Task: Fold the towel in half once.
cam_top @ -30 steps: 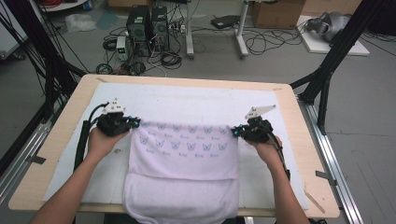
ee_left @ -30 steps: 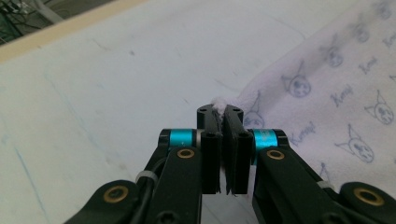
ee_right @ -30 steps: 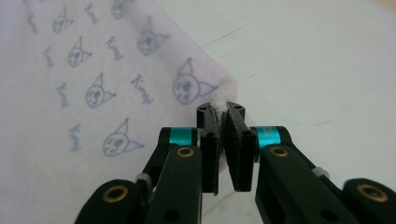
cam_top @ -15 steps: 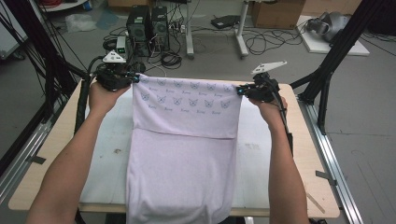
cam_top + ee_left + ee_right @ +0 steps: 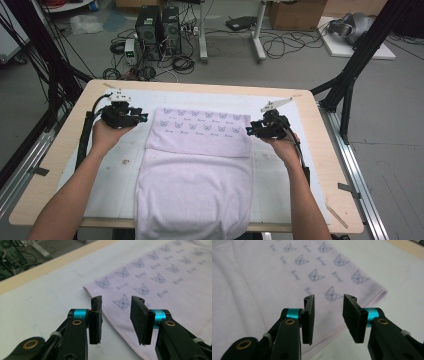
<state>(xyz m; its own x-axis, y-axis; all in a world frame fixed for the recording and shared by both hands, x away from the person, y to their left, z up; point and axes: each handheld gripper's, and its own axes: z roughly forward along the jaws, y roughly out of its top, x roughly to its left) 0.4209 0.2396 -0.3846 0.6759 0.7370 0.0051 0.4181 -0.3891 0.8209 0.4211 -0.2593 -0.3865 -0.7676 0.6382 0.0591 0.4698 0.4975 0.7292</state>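
The pale lilac towel [image 5: 197, 165] lies flat in the middle of the white mat [image 5: 295, 170], its far end folded back over itself so a band printed with small cat faces and script faces up, and its near end hangs over the table's front edge. The folded band's two far corners sit on the mat, one beside each tool.

On the left, the left gripper [image 5: 142, 118] hovers just off the band's left edge; its jaws have just been opening and stand apart with nothing pinched between them. In the left gripper view the towel's hem runs under the gap between the black pads [image 5: 96, 320], not touched.

Over on the right, the right gripper [image 5: 248, 131] sits right at the band's right edge, jaws likewise just opened, nothing clamped. The right gripper view shows the layered hem below the pads [image 5: 353, 318].

Both forearms reach in over the wooden table [image 5: 65, 150]. Beyond it, cables and computer towers [image 5: 159, 25] crowd the floor.
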